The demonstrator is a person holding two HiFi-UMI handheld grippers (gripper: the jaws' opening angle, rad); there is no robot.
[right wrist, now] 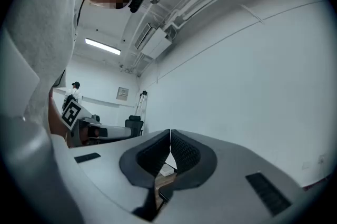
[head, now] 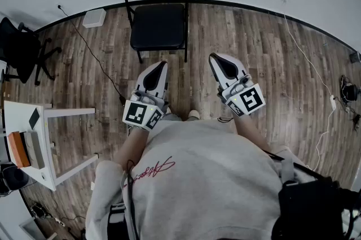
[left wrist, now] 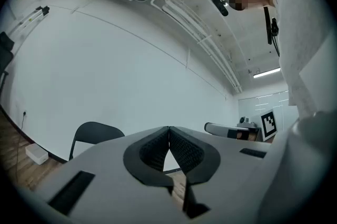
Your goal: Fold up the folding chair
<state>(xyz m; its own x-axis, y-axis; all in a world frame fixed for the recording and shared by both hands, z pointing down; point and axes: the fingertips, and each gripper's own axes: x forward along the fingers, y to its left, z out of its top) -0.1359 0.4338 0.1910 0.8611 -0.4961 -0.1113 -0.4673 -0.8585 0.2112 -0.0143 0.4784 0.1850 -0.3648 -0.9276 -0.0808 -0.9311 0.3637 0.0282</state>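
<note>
Against the white wall, at the far edge of the wood floor [head: 254, 64], stands the folding chair [head: 158, 7] — black, unfolded, its seat flat and facing the person. Nothing touches it.

Both grippers are held out in front of the person's grey sweatshirt [head: 203, 177], pointing toward the chair and short of it. The left gripper [head: 163, 64] points at the chair's front left leg, its tip near that leg but apart from it. Its jaws are pressed together with nothing between them; the left gripper view shows the dark ribbed pads [left wrist: 158, 149] meeting at the tip, with the chair's curved backrest off to the left beyond them. The right gripper [head: 214, 57] sits just right of the chair's front right leg, also clear of it. Its jaws are likewise clenched on nothing, the pads closed to a thin seam in the right gripper view.

Off to the left stand a white table [head: 62, 112] carrying a few small items and a black office chair [head: 21, 52]. A small white box [head: 94, 17] lies on the floor by the wall, and a thin black cable [head: 93, 52] runs from the wall across the boards — more cables trail along the right side.
</note>
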